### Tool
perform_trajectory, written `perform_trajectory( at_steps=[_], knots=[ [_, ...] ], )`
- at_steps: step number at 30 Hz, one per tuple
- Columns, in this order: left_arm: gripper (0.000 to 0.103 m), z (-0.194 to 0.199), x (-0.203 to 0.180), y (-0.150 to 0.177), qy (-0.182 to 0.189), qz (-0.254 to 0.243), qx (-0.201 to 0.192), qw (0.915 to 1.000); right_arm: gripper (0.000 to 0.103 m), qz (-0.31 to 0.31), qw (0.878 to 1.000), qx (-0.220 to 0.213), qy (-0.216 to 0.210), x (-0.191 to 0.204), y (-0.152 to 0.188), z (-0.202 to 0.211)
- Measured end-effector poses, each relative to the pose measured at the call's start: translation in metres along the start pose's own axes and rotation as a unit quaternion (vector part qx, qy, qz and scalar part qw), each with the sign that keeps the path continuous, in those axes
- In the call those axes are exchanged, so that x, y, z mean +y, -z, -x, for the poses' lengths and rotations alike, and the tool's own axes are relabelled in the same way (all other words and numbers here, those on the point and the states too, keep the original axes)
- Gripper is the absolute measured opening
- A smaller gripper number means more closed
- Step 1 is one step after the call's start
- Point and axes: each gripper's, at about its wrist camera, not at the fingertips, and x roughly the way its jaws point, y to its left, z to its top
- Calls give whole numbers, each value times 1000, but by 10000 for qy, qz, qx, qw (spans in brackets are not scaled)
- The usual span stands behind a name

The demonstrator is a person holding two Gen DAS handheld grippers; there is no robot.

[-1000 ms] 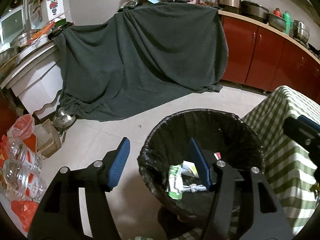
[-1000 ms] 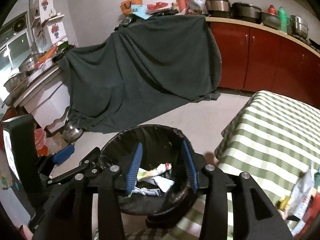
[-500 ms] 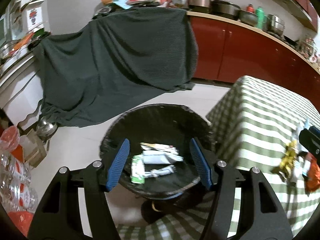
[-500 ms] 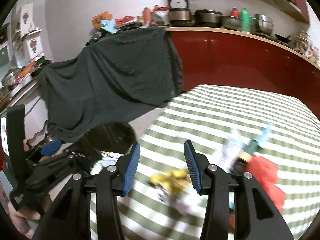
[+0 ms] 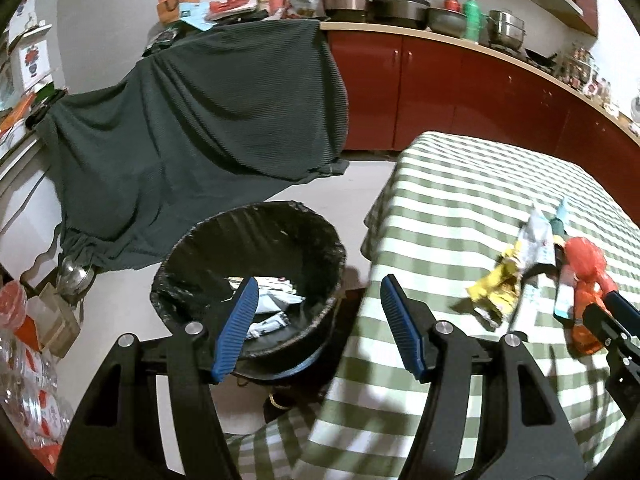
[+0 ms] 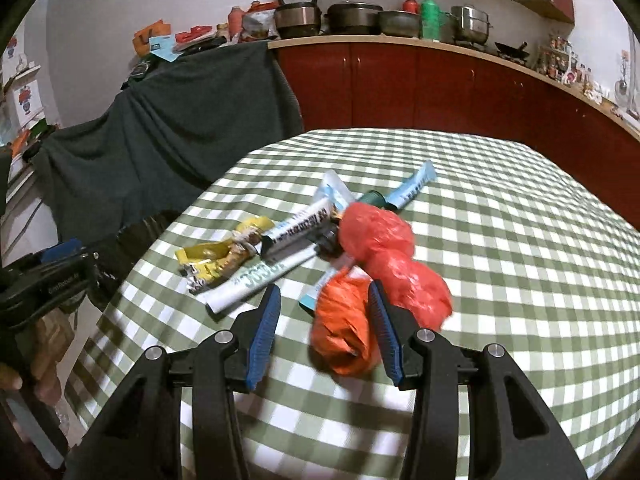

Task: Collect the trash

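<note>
Checked tablecloth (image 6: 520, 240); right tongs (image 6: 324, 328) apparently gaping over orange bag (image 6: 344, 332).

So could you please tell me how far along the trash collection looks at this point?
Partly done. Several wrappers already lie in the black-lined bin. Nothing is in hand: the left gripper and the right gripper are both open and empty. Left on the checked table: a yellow wrapper, white sachets, a red bag and an orange bag.
</note>
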Motion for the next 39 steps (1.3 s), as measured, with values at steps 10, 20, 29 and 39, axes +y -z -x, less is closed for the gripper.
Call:
perform_trajectory(
  at_steps=[10,20,29,39],
  knots=[
    [62,2,-23,6,108,-219,56,9997,46,15,10000,26,54,-4,8,-2],
    [62,0,-32,6,225,-324,88,9992,46,45,9999,133,101,-5,7,-8],
    [67,0,-43,0,410,-440,47,9982,37,131,9997,201,27,-5,6,-9],
    [67,-10,-78,-7,736,-893,131,9932,37,45,9999,125,80,-19,0,-2]
  ],
)
